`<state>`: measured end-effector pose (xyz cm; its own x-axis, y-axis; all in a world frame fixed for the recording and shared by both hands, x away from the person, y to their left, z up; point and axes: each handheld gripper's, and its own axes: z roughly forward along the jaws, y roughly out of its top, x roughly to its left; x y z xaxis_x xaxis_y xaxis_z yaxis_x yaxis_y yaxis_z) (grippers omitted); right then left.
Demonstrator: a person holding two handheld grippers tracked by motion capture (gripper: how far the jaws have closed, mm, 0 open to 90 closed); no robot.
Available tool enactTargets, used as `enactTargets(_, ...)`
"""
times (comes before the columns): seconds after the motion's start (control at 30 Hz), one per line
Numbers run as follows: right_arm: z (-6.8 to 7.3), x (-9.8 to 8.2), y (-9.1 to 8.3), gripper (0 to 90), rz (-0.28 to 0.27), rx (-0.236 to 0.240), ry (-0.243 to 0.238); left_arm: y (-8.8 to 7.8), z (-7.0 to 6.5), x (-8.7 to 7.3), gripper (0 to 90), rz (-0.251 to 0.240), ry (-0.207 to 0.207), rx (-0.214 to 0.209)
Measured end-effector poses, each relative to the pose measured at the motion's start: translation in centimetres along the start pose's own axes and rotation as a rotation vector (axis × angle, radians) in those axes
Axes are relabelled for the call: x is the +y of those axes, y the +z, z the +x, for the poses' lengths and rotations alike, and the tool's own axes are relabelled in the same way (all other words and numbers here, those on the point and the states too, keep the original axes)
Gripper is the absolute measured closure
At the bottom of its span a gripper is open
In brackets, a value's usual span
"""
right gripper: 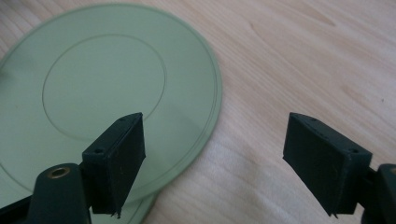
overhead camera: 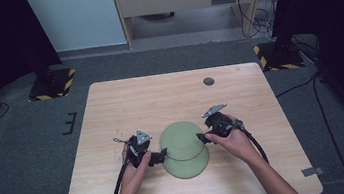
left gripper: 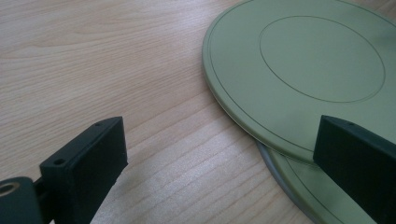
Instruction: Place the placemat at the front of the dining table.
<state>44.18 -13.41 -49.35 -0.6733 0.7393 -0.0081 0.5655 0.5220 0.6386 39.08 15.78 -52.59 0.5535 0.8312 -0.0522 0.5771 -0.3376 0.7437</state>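
Two round flat sage-green plastic plates, stacked offset: upper plate (overhead camera: 181, 139) overlaps lower plate (overhead camera: 187, 164), lower centre of high view, on pale wood-grain table (overhead camera: 160, 98). Left gripper (overhead camera: 160, 155) at stack's left edge, jaws wide apart, nothing btwn. Right gripper (overhead camera: 200, 137) at right edge, jaws apart, gripping nothing.

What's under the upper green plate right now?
The upper green plate rests offset on a second green plate, whose near edge sticks out below it. The covered part of that lower plate, and the table beneath, is hidden.
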Motion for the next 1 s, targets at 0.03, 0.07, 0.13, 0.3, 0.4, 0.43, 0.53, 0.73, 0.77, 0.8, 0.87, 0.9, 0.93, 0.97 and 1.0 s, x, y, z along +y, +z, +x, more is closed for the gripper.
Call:
enactTargets(0.03,0.0,0.2,0.0,21.4,-0.006,0.002,0.004,0.0,0.0,0.0,2.0,0.003,0.002,0.000)
enactTargets(0.07,-0.1,0.4,0.1,21.4,-0.001,0.008,0.004,0.0,0.0,0.0,2.0,0.005,0.005,0.000)
enactTargets(0.13,-0.1,0.7,0.3,21.4,0.002,0.004,-0.003,0.0,-0.1,0.0,2.1,0.005,0.005,-0.003)
enactTargets(0.3,0.1,1.4,0.9,28.6,0.003,0.021,-0.006,-0.1,-0.1,0.0,2.2,0.005,0.009,-0.004)
enactTargets(0.4,0.2,1.4,1.4,33.2,0.012,0.036,-0.012,-0.1,-0.2,-0.1,2.2,0.009,0.014,-0.003)
enactTargets(0.43,0.2,1.4,1.6,33.8,0.015,0.037,-0.014,-0.1,-0.2,-0.1,2.3,0.011,0.016,-0.003)
enactTargets(0.53,-0.2,1.4,2.0,36.0,0.009,0.046,0.013,0.1,-0.2,-0.2,2.3,0.020,0.025,0.001)
enactTargets(0.73,-0.9,1.5,2.8,37.0,0.023,0.078,0.052,0.2,-0.3,-0.2,2.0,0.026,0.032,0.001)
enactTargets(0.77,-1.0,1.7,2.9,37.0,0.021,0.087,0.061,0.2,-0.3,-0.2,1.9,0.026,0.030,-0.001)
enactTargets(0.8,-1.0,1.8,3.0,37.0,0.016,0.096,0.065,0.2,-0.3,-0.2,1.8,0.026,0.029,-0.001)
enactTargets(0.87,-0.9,2.1,3.1,35.9,0.015,0.110,0.068,0.2,-0.3,-0.2,1.8,0.026,0.031,0.000)
enactTargets(0.9,-0.9,2.3,3.2,35.9,0.016,0.116,0.063,0.2,-0.3,-0.2,1.9,0.026,0.032,0.000)
enactTargets(0.93,-0.8,2.4,3.2,35.9,0.015,0.128,0.074,0.2,-0.3,-0.3,2.0,0.026,0.032,0.000)
enactTargets(0.97,-0.8,2.5,3.3,35.6,0.011,0.134,0.075,0.2,-0.3,-0.3,2.1,0.024,0.030,0.000)
enactTargets(1.0,-0.7,2.5,3.4,34.6,0.019,0.139,0.077,0.2,-0.3,-0.4,2.1,0.022,0.027,-0.001)
